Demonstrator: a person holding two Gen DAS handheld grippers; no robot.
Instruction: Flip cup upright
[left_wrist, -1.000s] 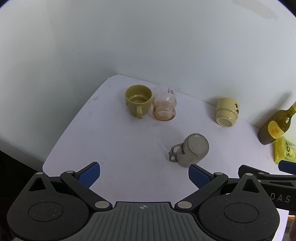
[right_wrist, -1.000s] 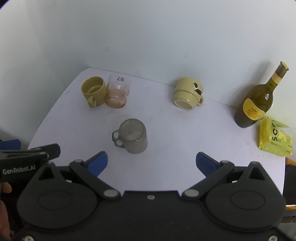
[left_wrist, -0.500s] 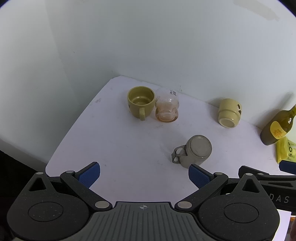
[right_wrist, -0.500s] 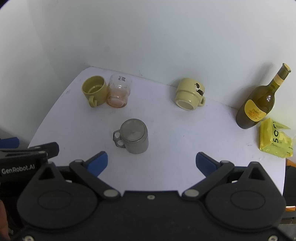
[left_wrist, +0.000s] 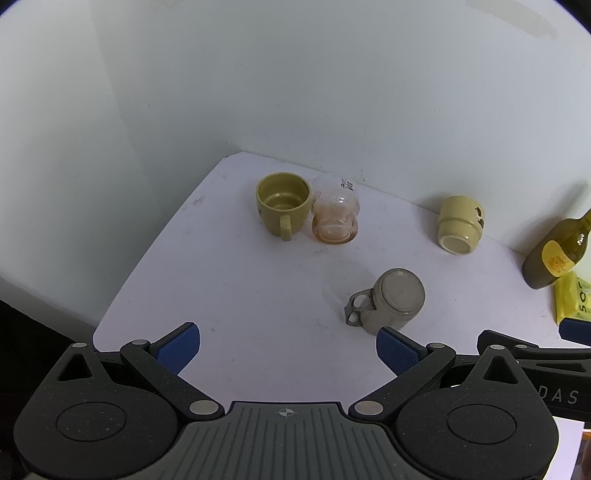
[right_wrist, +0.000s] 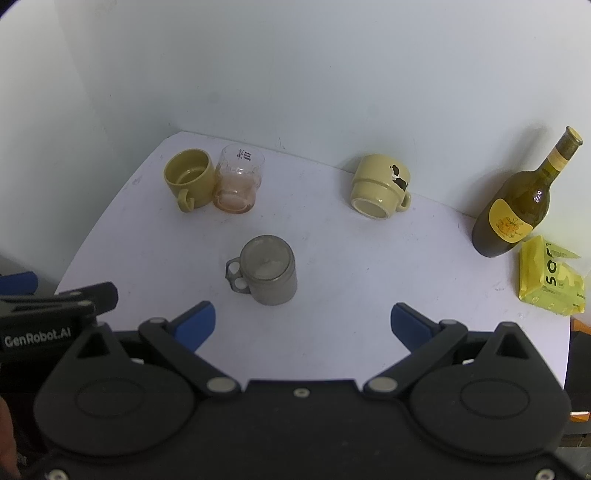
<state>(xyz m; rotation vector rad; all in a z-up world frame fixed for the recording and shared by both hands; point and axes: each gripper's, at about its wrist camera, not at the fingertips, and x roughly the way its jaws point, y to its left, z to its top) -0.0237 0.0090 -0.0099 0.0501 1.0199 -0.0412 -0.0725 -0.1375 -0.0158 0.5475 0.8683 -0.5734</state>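
Matt grey cup (right_wrist: 269, 271), glossy bottle (right_wrist: 513, 210)

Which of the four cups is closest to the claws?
The grey mug standing upside down at mid-table, base up and handle facing left. The olive mug, the clear glass and the cream mug all sit farther back near the wall.

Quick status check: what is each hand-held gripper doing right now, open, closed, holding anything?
Left hand-held gripper: open, holding nothing, short of the grey cup.
Right hand-held gripper: open, holding nothing.
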